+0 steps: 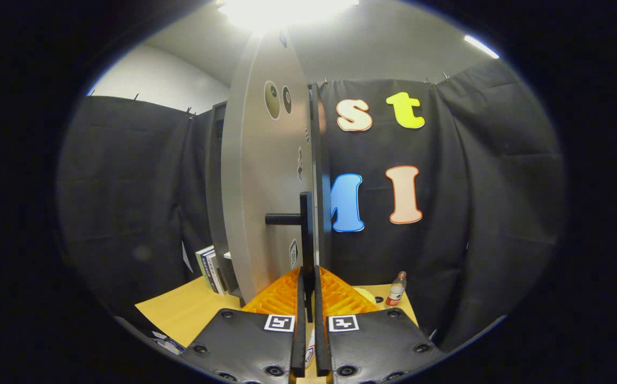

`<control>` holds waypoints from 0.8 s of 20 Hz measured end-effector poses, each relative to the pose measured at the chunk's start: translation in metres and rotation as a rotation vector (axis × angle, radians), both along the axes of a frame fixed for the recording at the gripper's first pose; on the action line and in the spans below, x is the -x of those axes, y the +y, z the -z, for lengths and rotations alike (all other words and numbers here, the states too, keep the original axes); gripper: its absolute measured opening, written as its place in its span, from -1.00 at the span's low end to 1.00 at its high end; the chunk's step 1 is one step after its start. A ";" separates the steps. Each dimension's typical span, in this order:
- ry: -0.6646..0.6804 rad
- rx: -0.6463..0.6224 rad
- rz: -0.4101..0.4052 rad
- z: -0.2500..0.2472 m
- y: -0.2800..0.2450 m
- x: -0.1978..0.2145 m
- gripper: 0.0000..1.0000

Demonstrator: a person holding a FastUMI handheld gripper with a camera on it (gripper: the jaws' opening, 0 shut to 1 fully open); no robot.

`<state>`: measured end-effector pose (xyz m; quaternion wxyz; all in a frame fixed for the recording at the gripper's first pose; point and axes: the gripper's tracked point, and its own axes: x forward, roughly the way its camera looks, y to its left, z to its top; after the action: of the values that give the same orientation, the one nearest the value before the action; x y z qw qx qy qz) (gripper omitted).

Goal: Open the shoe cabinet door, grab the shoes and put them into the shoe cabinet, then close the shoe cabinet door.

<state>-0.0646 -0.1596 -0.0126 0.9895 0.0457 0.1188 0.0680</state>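
Right now you are working the shoe cabinet door [258, 176], seen edge-on and swung part way; whether this is the opening or the closing swing, you cannot tell from here. Your tongs [308, 290] are clenched on the lower end of the dark door handle [305, 234], which rises straight ahead from between the 2 fingers. Next, swing in an arc about the hinge, keeping the grip square so the bar does not slip. A bottle [397, 288] stands on the counter [191, 312], right of the fingers.
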 end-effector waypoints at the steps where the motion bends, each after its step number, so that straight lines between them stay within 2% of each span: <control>1: 0.026 -0.009 0.019 0.004 -0.004 0.007 -0.78; 3: 0.051 -0.025 0.073 0.010 -0.012 0.021 -0.60; 9: 0.113 0.039 0.177 0.035 -0.014 0.083 0.80; 13: 0.129 0.098 0.177 0.045 0.025 0.114 0.78; 16: 0.160 0.128 0.130 0.056 0.070 0.124 0.78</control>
<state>-0.1883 -0.0893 -0.0690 0.9801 -0.0046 0.1983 -0.0080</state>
